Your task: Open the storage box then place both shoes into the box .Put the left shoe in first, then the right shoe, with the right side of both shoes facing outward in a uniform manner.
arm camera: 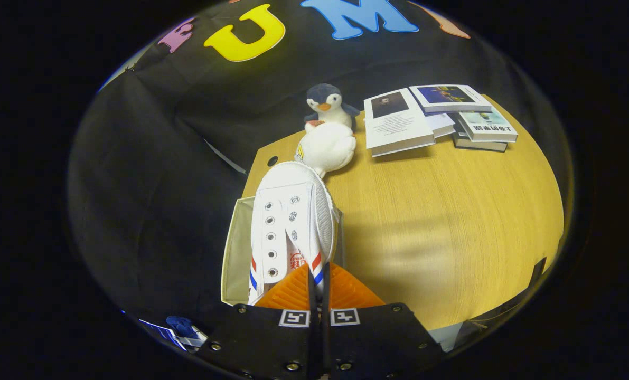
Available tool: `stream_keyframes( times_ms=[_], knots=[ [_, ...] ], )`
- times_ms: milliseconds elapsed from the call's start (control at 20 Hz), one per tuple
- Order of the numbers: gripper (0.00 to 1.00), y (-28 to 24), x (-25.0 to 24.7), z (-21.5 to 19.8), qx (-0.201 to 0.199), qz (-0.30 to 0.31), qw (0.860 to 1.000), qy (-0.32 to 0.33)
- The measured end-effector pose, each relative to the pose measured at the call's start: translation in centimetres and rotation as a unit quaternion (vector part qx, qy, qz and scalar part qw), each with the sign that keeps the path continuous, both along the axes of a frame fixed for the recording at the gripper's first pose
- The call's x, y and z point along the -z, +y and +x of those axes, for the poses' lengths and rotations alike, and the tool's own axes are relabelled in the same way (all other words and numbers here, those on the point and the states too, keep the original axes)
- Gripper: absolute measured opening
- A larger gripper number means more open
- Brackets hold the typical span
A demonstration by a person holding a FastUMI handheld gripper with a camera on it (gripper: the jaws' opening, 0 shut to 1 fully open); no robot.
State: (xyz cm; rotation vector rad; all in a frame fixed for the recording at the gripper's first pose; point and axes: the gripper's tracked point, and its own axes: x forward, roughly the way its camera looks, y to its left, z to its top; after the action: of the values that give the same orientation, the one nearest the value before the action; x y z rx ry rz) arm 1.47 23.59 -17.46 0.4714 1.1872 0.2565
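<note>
— So, what is the gripper (318, 274) doing?
— Its fingers are pressing nearly together, pinching the side wall of the white shoe (291, 221) at its opening.
— And where is the shoe sitting?
— It is hanging toe-forward over the open beige storage box (236, 253), at the wooden table (441, 221) edge. Beyond its toe, a white plush (327, 149), a penguin toy (327, 105) and books (435, 116) are lying.

light: warm and bright over my desk (441, 211), from overhead | glare: pale sheen on the wood | shadows: soft, under the books (435, 119) | edges: strong fisheye bending, dim | focus: sharp at centre, softer at the rim
</note>
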Motion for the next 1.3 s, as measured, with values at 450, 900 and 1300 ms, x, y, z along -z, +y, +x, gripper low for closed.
stream_keyframes(
  times_ms=[450, 900, 1300],
  knots=[
    [0.00, 5.7, 1.8, 0.3, -0.017, -0.003, 1.000, 0.015],
    [0.00, 6.2, 4.5, 0.5, -0.011, -0.046, 0.998, 0.028],
    [0.20, 7.3, 3.9, 1.3, -0.019, -0.021, 1.000, -0.005]
  ],
)
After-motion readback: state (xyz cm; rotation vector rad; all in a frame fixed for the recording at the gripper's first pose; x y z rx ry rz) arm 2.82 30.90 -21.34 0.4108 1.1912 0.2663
